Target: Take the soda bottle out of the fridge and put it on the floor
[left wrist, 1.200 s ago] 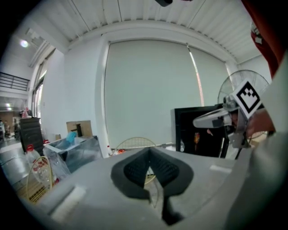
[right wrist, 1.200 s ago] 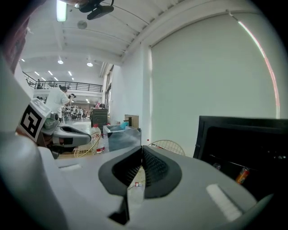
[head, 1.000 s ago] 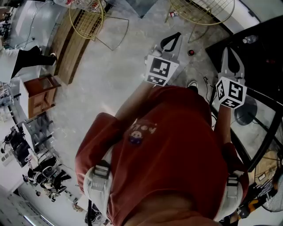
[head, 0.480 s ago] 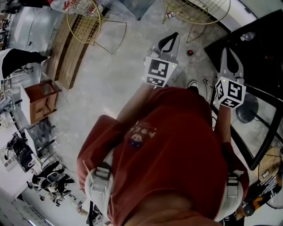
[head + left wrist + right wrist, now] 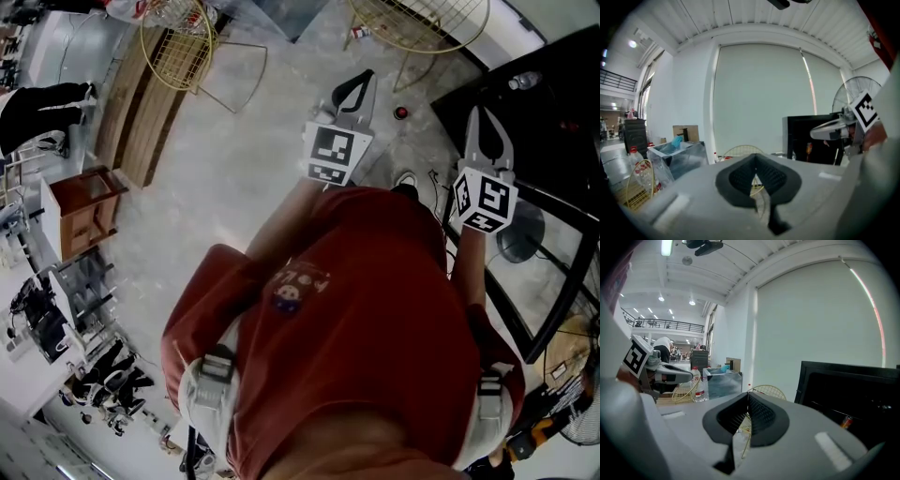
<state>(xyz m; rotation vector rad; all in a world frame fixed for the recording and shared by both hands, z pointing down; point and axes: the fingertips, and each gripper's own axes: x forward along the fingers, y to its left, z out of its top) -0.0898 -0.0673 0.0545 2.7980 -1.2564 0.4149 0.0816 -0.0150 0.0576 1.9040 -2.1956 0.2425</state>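
The black fridge (image 5: pixel 553 103) stands open on the floor at the right of the head view, and the right gripper view shows its dark inside (image 5: pixel 853 394). A small red and orange item (image 5: pixel 847 421) shows inside; I cannot tell if it is the soda bottle. A clear bottle (image 5: pixel 523 81) lies by the fridge's top. My left gripper (image 5: pixel 364 77) is shut and empty, held out over the pale floor. My right gripper (image 5: pixel 482 112) is shut and empty, just short of the fridge's front edge. Both sets of jaws (image 5: pixel 755 157) (image 5: pixel 748 394) meet at their tips.
Gold wire baskets (image 5: pixel 183 42) (image 5: pixel 427 23) stand on the floor ahead. A wooden bench (image 5: pixel 141 103) and a small wooden cabinet (image 5: pixel 80 206) are at the left. A fan (image 5: pixel 520 234) stands beside my right arm. A small red thing (image 5: pixel 401 112) lies on the floor.
Both grippers have crept slightly up and left in the head view and stay shut. A person at the far left has moved.
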